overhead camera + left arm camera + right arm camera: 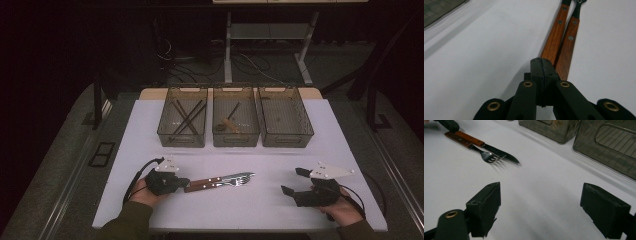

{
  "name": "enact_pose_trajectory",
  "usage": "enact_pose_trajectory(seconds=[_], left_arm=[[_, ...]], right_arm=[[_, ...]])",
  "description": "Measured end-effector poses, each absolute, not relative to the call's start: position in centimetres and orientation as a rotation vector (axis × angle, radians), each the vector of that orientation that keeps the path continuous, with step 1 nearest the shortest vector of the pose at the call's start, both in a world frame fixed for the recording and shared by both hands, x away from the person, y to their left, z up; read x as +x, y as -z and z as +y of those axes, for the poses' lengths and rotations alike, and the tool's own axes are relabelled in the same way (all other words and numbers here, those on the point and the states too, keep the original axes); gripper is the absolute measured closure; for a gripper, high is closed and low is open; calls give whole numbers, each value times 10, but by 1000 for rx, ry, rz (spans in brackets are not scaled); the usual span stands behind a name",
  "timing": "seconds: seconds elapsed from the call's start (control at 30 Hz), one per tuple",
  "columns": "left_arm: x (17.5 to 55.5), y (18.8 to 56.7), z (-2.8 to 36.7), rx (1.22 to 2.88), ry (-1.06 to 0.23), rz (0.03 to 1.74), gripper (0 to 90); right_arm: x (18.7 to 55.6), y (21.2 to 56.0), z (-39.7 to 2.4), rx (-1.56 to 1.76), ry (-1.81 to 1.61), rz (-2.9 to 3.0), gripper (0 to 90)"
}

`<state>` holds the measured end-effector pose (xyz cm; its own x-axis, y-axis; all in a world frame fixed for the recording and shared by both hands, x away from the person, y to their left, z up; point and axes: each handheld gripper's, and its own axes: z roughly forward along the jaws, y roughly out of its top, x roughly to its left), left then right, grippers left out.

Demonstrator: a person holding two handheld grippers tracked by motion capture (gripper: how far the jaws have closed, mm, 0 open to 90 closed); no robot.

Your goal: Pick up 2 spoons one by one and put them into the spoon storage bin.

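Now one knife [235, 176], one fork [227, 183]; left tongs [184, 183] closed empty, right tongs [294, 182] wide.

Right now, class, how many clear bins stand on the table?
3, in a row along the table's far edge: the left bin holds dark sticks, the middle bin holds a few pieces, and the right bin looks almost empty. None seems hidden.

- The high view is dim: the white table [240, 210] is the one lit surface, and the room behind falls to near black.
- The three smoky bins [235, 122] read murky, their contents hard to make out.
- Both gripper views are brighter, with soft shadows.
- The fork [489, 157] casts a streaky, blurred shadow; nearby jaws are slightly soft.
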<state>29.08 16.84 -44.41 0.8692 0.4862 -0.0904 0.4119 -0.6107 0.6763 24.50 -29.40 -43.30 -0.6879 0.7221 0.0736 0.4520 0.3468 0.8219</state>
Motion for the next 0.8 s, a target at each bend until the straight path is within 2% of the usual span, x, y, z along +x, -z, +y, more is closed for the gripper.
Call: enact_pose_trajectory(seconds=[0.47,0.6,0.8], left_arm=[[275,441,166,2348,-53,584,893],[271,440,163,2356,-66,580,892],[268,428,156,2276,-104,611,794]], right_arm=[[245,433,-295,1043,-1260,2309,168],[245,433,-295,1043,-1261,2307,169],[245,433,-295,1044,-1261,2306,169]])
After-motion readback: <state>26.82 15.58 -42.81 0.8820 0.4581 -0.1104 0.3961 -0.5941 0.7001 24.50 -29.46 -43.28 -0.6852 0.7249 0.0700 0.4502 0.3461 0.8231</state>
